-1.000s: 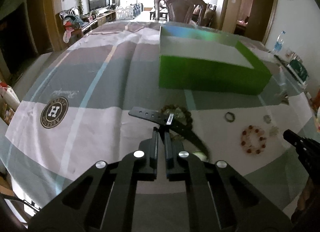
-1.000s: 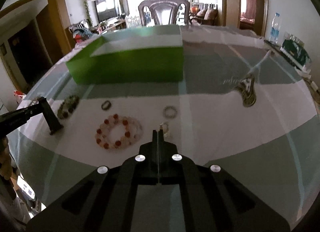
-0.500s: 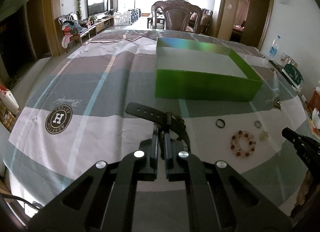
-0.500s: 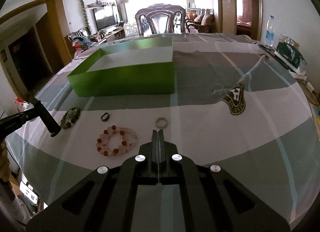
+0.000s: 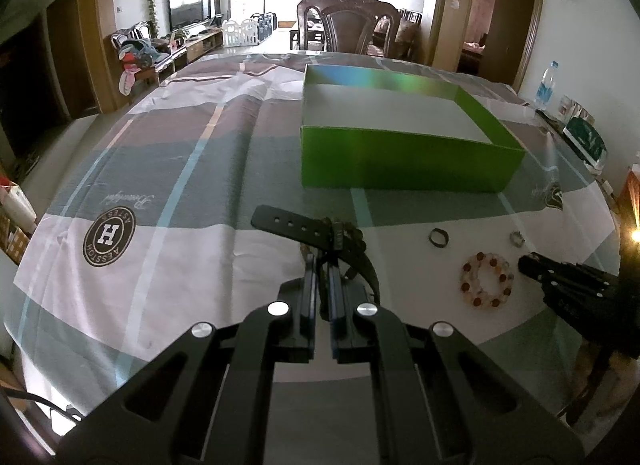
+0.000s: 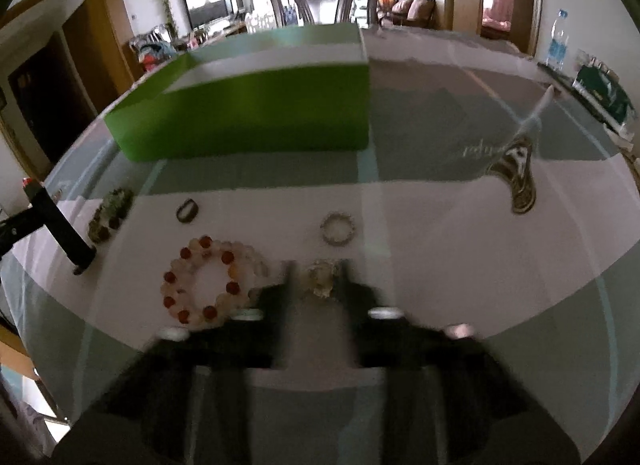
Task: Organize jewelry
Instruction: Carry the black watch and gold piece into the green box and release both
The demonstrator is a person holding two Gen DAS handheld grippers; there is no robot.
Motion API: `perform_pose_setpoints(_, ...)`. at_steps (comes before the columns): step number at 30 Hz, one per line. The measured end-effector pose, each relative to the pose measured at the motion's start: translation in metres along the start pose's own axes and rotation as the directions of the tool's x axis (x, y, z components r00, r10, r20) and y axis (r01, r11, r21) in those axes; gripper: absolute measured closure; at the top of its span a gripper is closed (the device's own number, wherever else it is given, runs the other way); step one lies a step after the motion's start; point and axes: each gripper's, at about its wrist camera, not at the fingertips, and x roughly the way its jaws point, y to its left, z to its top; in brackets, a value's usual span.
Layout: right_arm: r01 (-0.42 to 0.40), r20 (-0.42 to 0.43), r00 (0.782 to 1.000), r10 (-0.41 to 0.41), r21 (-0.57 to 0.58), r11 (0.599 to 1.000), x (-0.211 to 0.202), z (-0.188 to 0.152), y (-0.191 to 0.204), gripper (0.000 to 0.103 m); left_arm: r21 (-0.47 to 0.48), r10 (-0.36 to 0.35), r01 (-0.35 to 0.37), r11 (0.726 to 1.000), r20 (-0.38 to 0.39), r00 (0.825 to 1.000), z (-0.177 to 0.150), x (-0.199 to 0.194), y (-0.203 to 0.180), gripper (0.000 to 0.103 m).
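Note:
My left gripper (image 5: 322, 261) is shut on a black watch strap (image 5: 296, 225) and holds it above the tablecloth; the strap also shows in the right wrist view (image 6: 64, 231). A dark bead bracelet (image 6: 110, 213) lies under it. My right gripper (image 6: 318, 269) is open, its fingers either side of a small pale ornament (image 6: 320, 279) on the cloth. A red-and-white bead bracelet (image 5: 486, 279) (image 6: 208, 279), a dark ring (image 5: 439, 238) (image 6: 187, 211) and a small silver ring (image 5: 517, 239) (image 6: 338, 228) lie nearby. The open green box (image 5: 408, 161) (image 6: 248, 121) stands behind.
A patterned tablecloth (image 5: 160, 193) covers the table. A water bottle (image 5: 545, 85) and a green packet (image 5: 584, 141) sit at the far right edge. A wooden chair (image 5: 348, 25) stands beyond the table's far end.
My right gripper has opened and dropped low toward the table, now straddling the pale ornament. My left gripper has lifted the watch strap higher and holds it.

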Motion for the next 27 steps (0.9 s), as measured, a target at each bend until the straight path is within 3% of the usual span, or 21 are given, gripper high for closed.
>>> perform_pose_setpoints(6, -0.029, 0.067, 0.997, 0.031, -0.027, 0.999, -0.028, 0.013, 0.005, 0.088, 0.013, -0.019, 0.019, 1.000, 0.011, 1.000, 0.012, -0.004, -0.003, 0.097)
perform_pose_setpoints(14, -0.078, 0.206, 0.974, 0.099, -0.110, 0.991, -0.058, 0.085, 0.028, 0.088, 0.063, -0.051, 0.045, 0.997, 0.100, 0.994, 0.083, -0.016, -0.019, 0.097)
perform_pose_setpoints(16, -0.117, 0.213, 0.967, 0.142, -0.126, 0.985, -0.050, 0.107, 0.032, 0.088, 0.068, -0.057, 0.050, 0.996, 0.114, 0.992, 0.103, -0.012, -0.024, 0.097)
perform_pose_setpoints(22, -0.155, 0.181, 0.969, 0.170, -0.096, 0.983, 0.005, 0.157, 0.033, 0.088, 0.037, -0.034, 0.030, 0.999, 0.121, 0.992, 0.160, 0.028, -0.033, 0.097)
perform_pose_setpoints(26, -0.130, 0.125, 0.982, 0.139, -0.077, 0.989, 0.038, 0.168, 0.038, 0.088, 0.016, -0.009, 0.008, 1.000, 0.072, 0.997, 0.170, 0.065, -0.034, 0.096)
perform_pose_setpoints(27, -0.118, 0.112, 0.986, 0.126, -0.075, 0.990, 0.043, 0.167, 0.038, 0.084, 0.010, -0.011, 0.010, 1.000, 0.057, 0.998, 0.169, 0.072, -0.034, 0.091)
